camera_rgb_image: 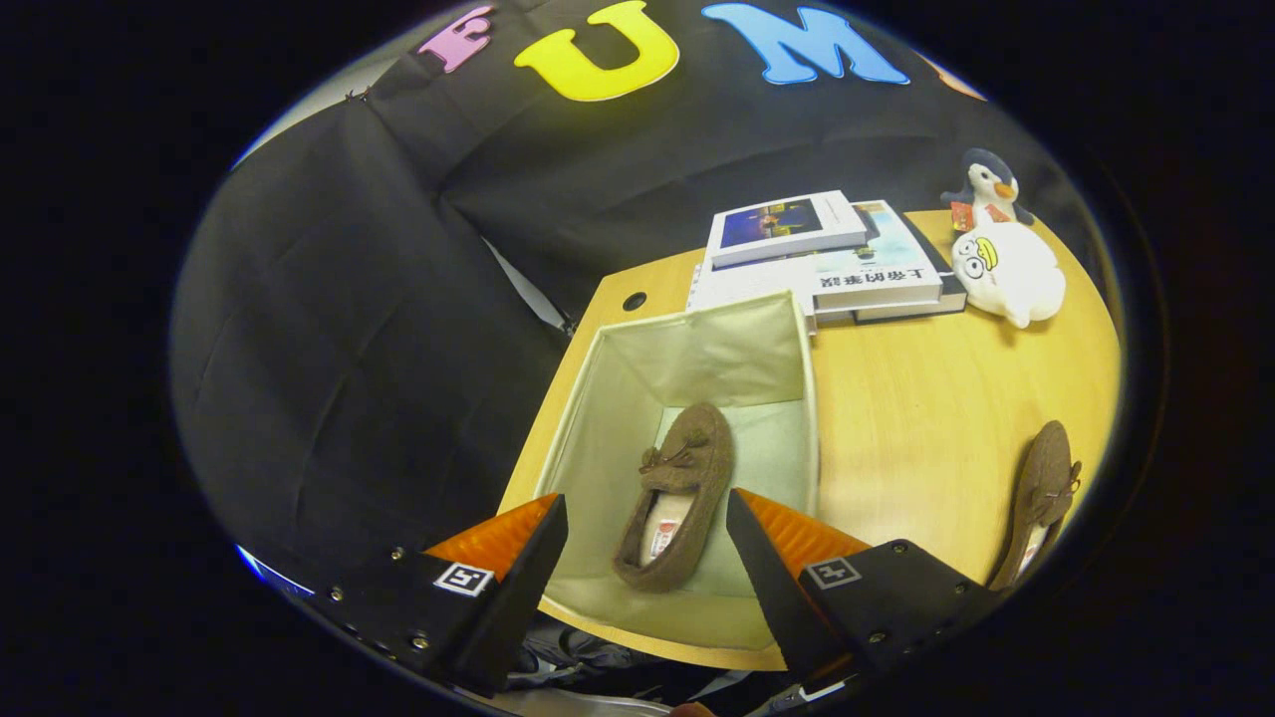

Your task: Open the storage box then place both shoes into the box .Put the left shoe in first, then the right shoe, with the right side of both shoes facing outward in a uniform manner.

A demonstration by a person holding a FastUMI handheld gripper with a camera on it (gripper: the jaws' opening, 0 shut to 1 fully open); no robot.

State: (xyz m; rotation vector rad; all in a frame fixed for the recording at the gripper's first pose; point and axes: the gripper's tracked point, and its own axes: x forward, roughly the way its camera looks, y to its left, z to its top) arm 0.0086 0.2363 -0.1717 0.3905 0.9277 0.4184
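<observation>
The storage box (697,358) stands open on the wooden counter (916,418), near the counter's edge by the black cloth wall, its pale fabric lining visible on all sides. Inside it, on the bottom, lies one brown shoe (677,498) with a small bow on its toe; the toe points away from the gripper and the heel toward it, and the shoe sits roughly along the middle of the box floor. Beyond the box, a stack of books (827,264) rests flat on the counter, close behind the box's far rim. Beside the books, a white plush toy (1006,269) sits with a small penguin toy (986,189) behind it. The second brown shoe (1041,498) lies on the counter well apart from the box, near the counter's curved edge, resting on its side. The gripper (647,558) hangs above the near rim of the box, its jaws spread wide apart and holding nothing; the shoe in the box shows between them.
</observation>
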